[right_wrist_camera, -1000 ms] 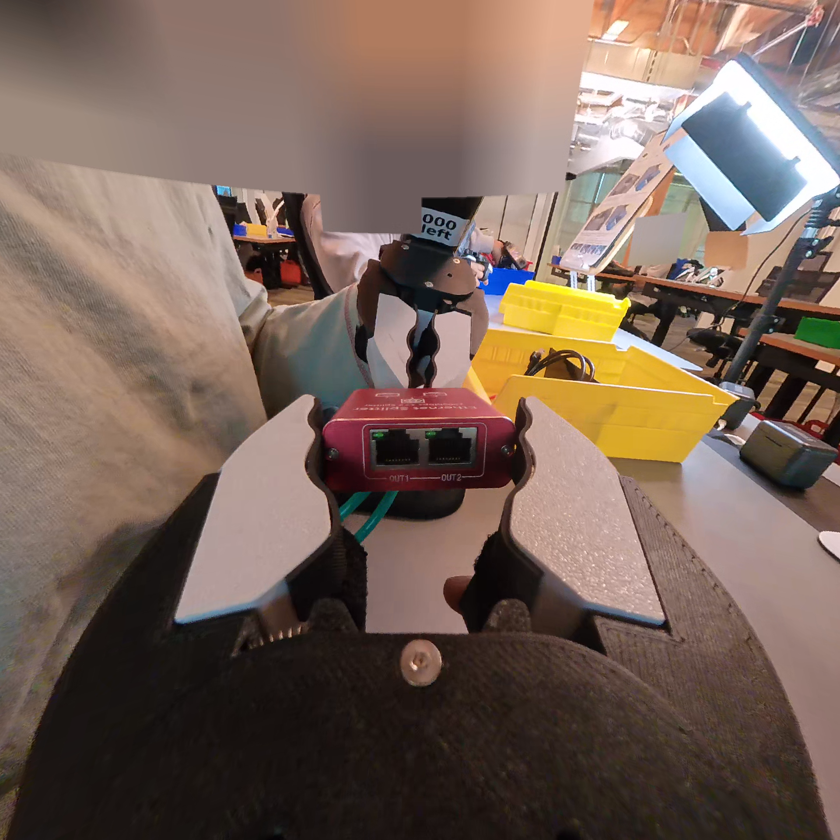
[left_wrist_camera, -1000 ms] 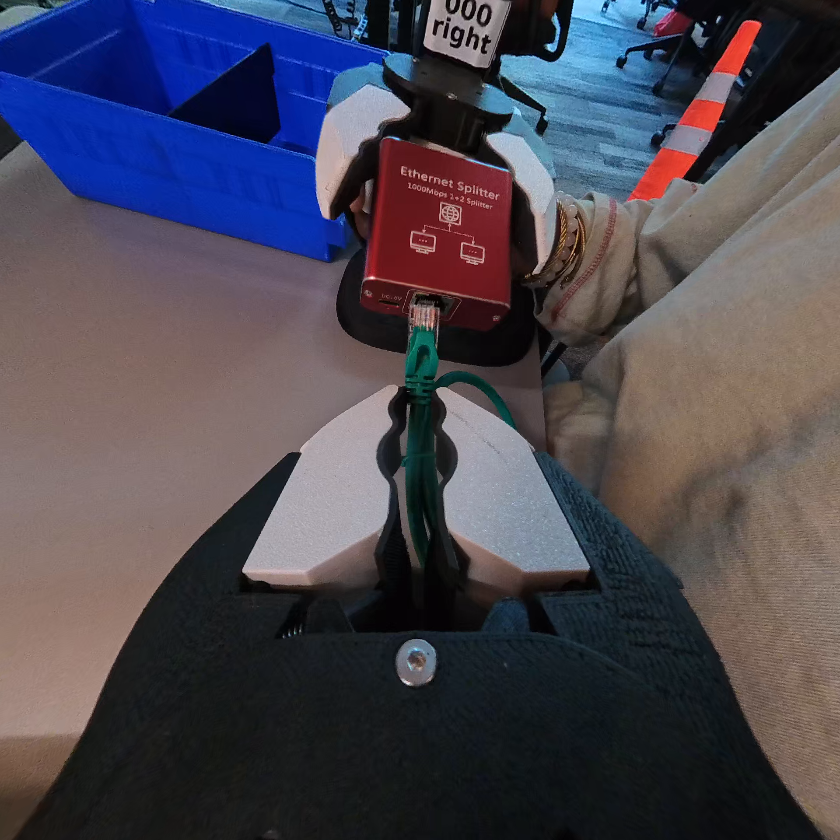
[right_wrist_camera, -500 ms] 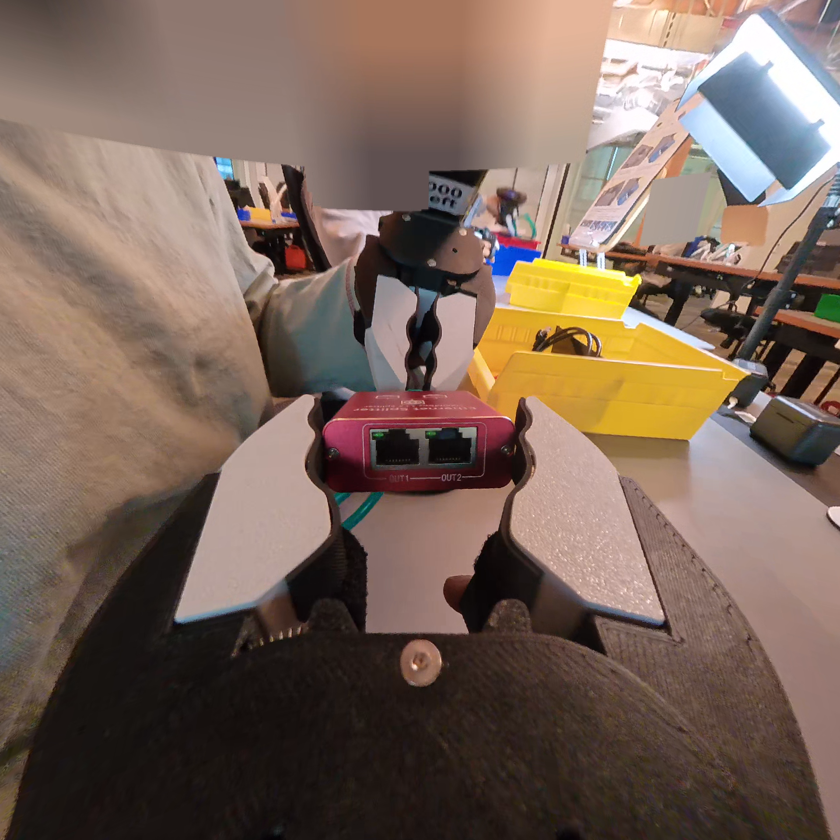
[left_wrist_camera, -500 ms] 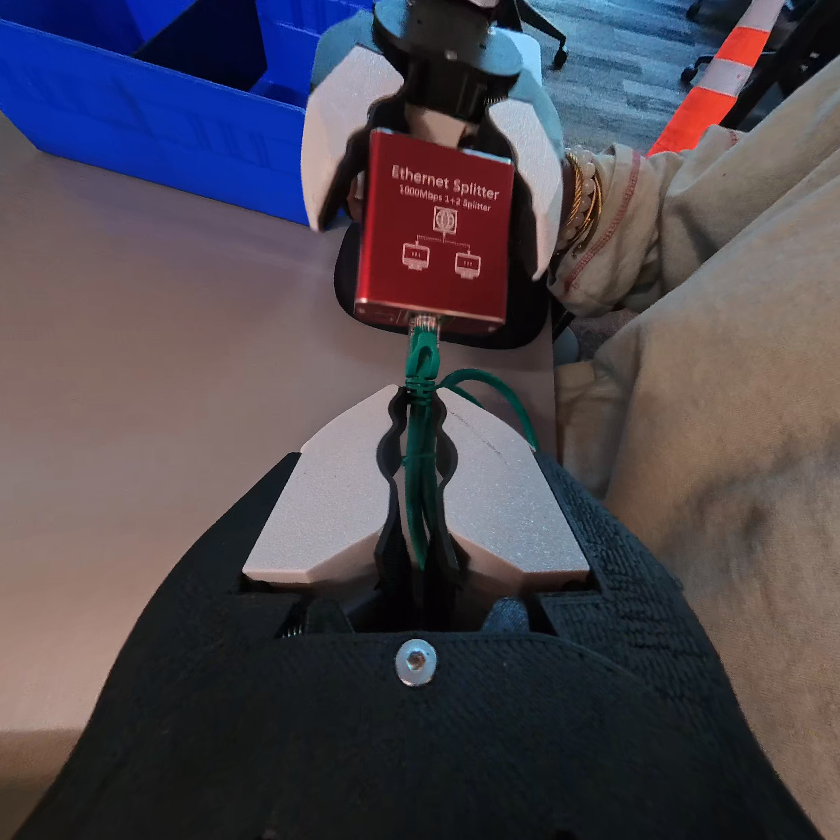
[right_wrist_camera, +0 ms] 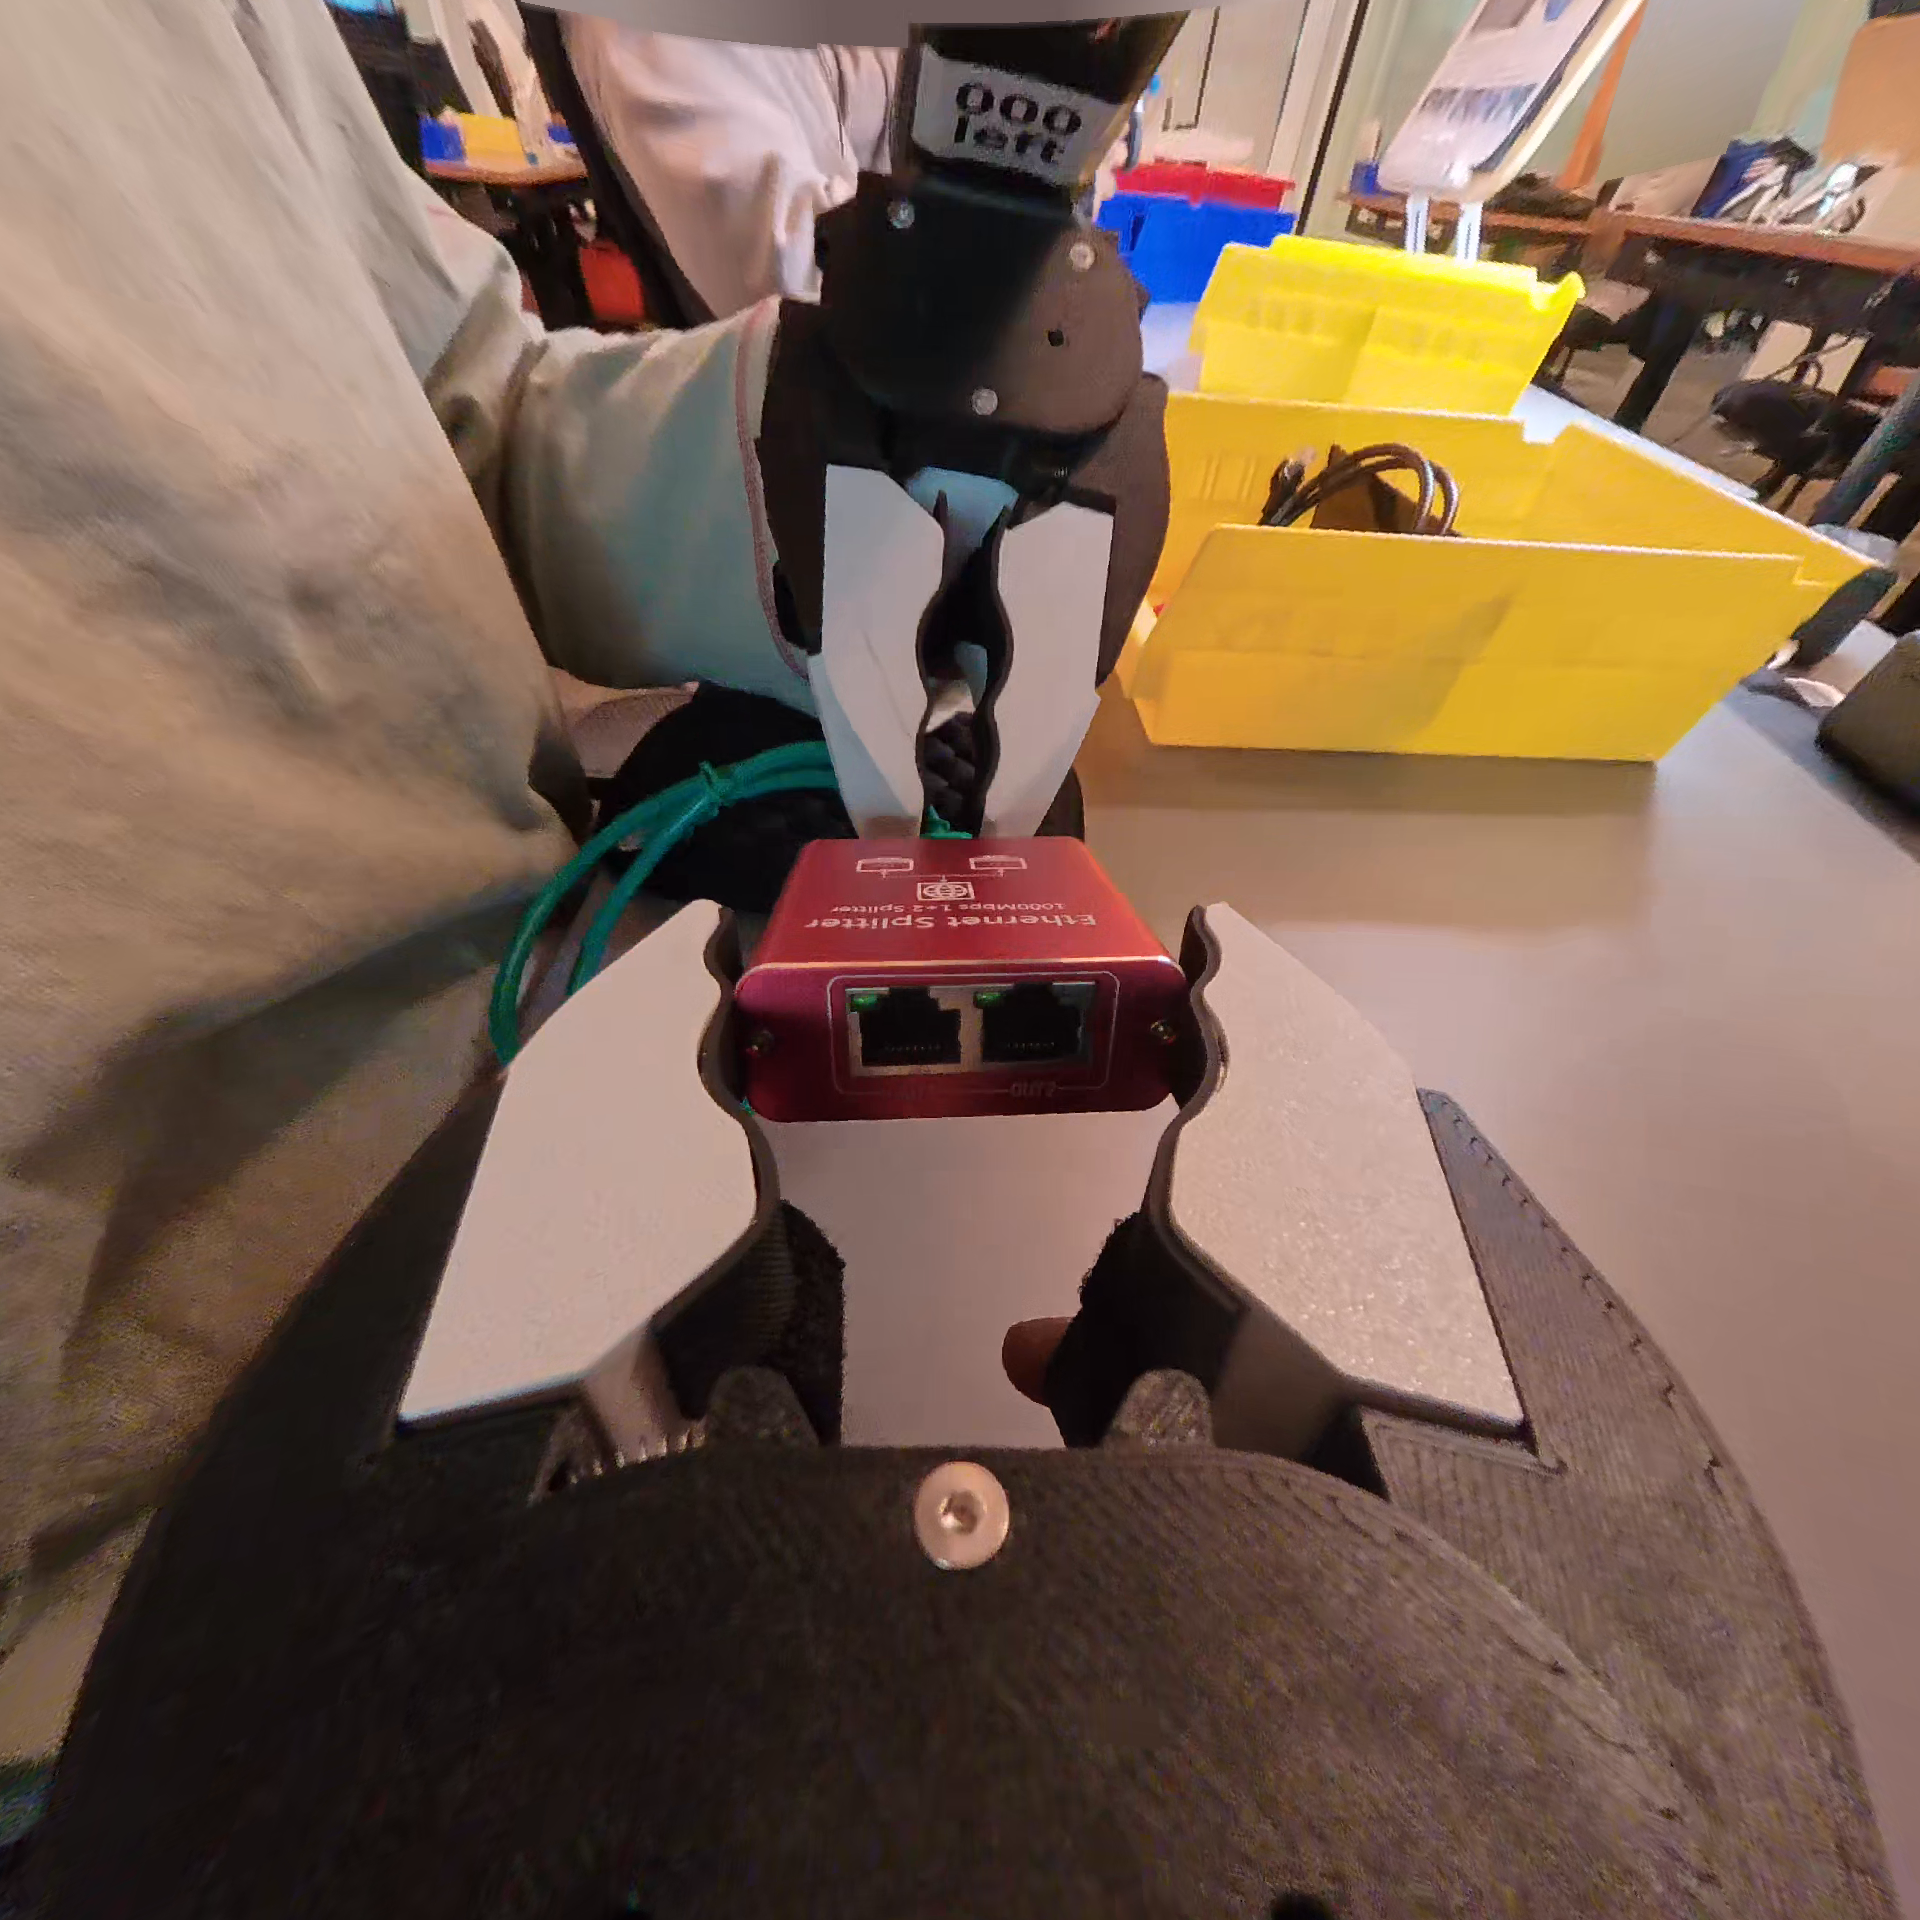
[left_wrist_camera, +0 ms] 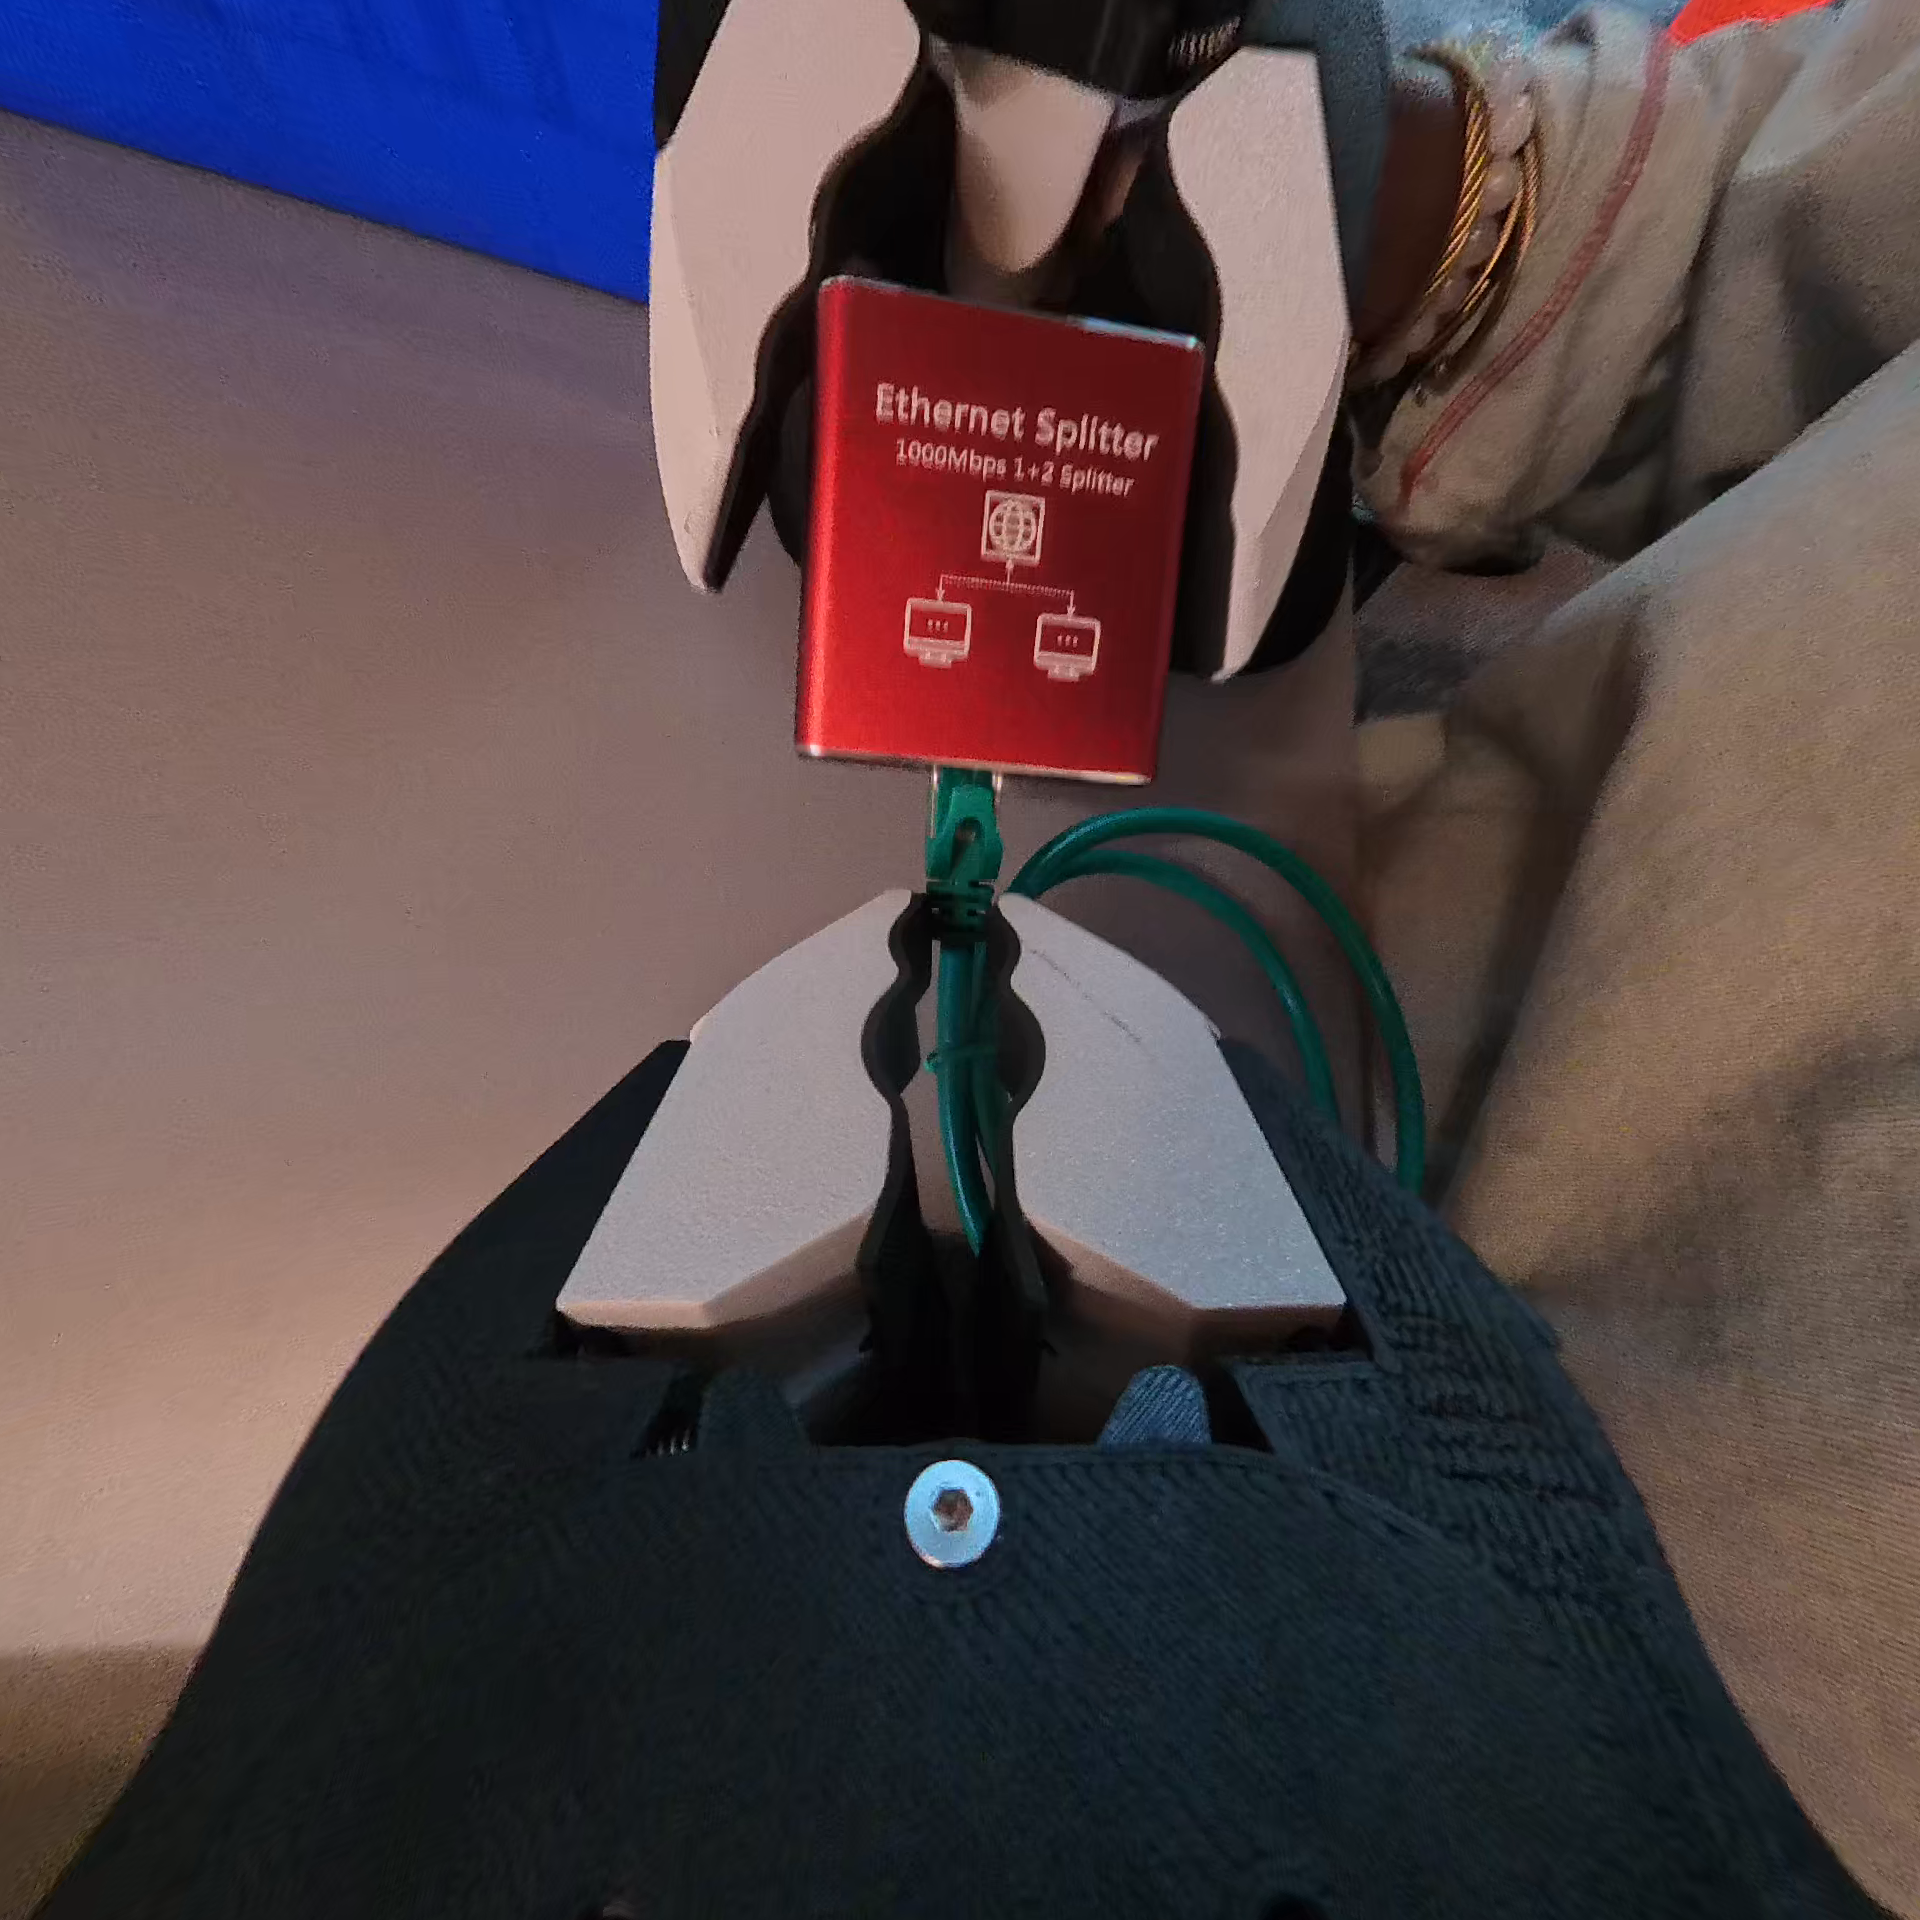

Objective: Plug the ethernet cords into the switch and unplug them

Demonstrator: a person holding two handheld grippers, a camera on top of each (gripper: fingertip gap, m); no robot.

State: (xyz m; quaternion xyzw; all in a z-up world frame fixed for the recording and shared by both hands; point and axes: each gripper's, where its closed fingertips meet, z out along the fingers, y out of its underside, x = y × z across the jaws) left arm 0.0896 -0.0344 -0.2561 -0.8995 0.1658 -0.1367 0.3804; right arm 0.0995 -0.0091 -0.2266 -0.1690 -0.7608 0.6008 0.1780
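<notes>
My right gripper (right_wrist_camera: 961, 1023) is shut on a small red metal switch (right_wrist_camera: 961, 982) by its sides; two empty ports face its camera. In the left wrist view the switch (left_wrist_camera: 992, 520) hangs between the right gripper's white fingers (left_wrist_camera: 717, 312) above the table. My left gripper (left_wrist_camera: 956, 909) is shut on a green ethernet cord (left_wrist_camera: 961, 1039) just behind its plug (left_wrist_camera: 964, 821), which sits in the switch's single near port. The cord's slack loops to the right (left_wrist_camera: 1288, 935). In the right wrist view the left gripper (right_wrist_camera: 956, 821) stands behind the switch, with green cord (right_wrist_camera: 623, 842) beside it.
A blue bin (left_wrist_camera: 364, 125) stands at the far left of the grey table (left_wrist_camera: 364, 727). A yellow bin (right_wrist_camera: 1455, 623) holding a dark cable stands right of the grippers. The person's beige sleeve and body (left_wrist_camera: 1714, 831) lie close on the right. The grippers' ends are close to 5 cm from one another.
The two grippers have come closer together and the plug now sits deeper in the switch's port. Both views have tilted down toward the table.
</notes>
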